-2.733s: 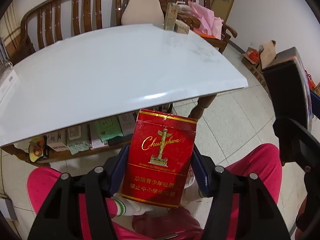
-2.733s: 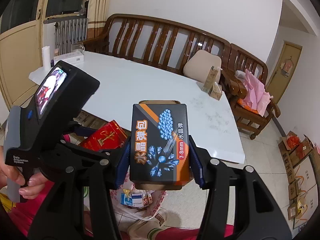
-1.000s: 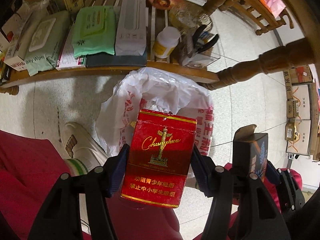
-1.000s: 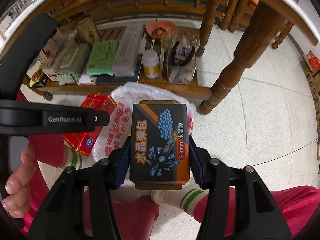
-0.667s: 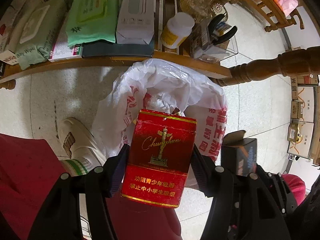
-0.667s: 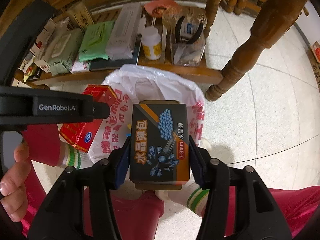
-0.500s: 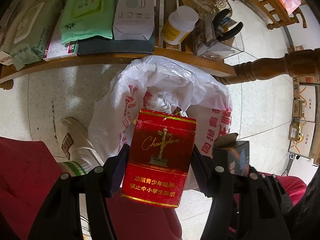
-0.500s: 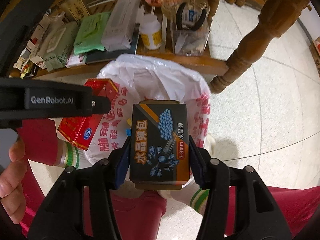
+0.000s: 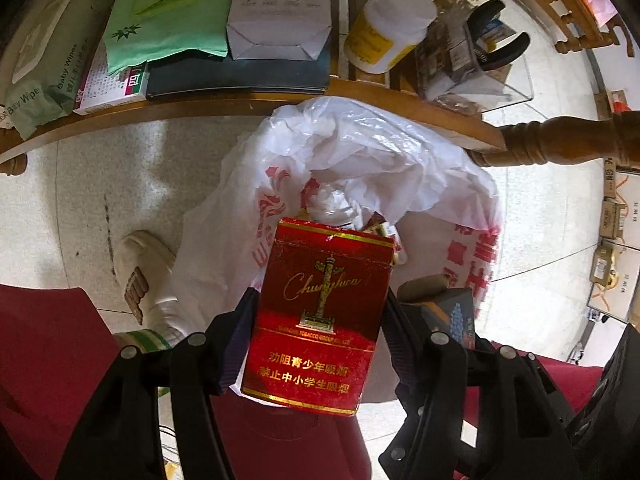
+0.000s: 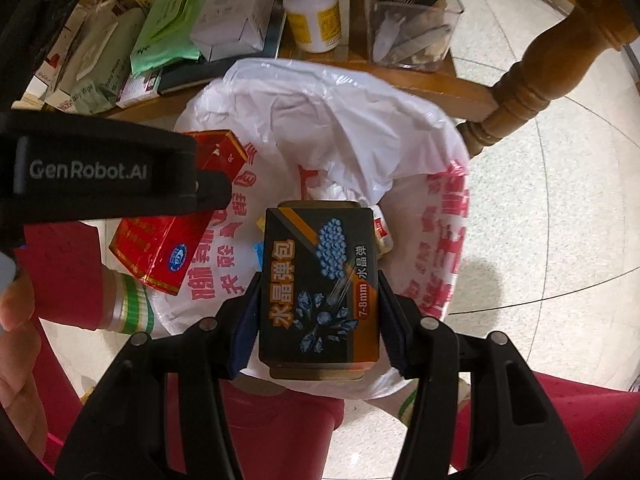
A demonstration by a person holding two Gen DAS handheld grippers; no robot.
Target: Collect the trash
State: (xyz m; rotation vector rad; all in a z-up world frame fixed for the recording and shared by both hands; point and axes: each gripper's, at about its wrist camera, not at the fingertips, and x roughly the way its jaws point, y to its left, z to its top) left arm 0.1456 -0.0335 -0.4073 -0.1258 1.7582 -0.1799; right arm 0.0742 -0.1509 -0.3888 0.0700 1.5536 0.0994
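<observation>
- so both hands are loaded right now; the left gripper point(image 9: 316, 320) has its jaws clamped on the sides of a red cigarette pack point(image 9: 320, 316), and the right gripper point(image 10: 318, 304) is clamped the same way on a black and orange box point(image 10: 320, 284) with blue crystals printed on it
- the target looks like the white plastic bag point(image 10: 340, 128) with red lettering, sitting open on the tiled floor between the person's feet, right in front of the low wooden shelf point(image 9: 248, 100)
- both grippers point pretty much down at the bag; from the right wrist view the black box hangs over the bag's mouth, while the red pack point(image 10: 176, 216) is off to the left, over the bag's printed side rather than the opening, I think
- there's already some stuff in the bag; small packets and crumpled bits peek out just past the top of each box, can't make out what they are
- progress-wise I'd call it the drop-off step; two pieces of trash picked up and carried over, neither let go yet
- what's left, as far as I can judge: open the jaws so both boxes fall in; the red one probably wants a nudge toward the opening first
- the shelf is packed (wipes, a white carton, a pill bottle point(image 9: 388, 28), a clear holder); no idea if any of that counts as trash
</observation>
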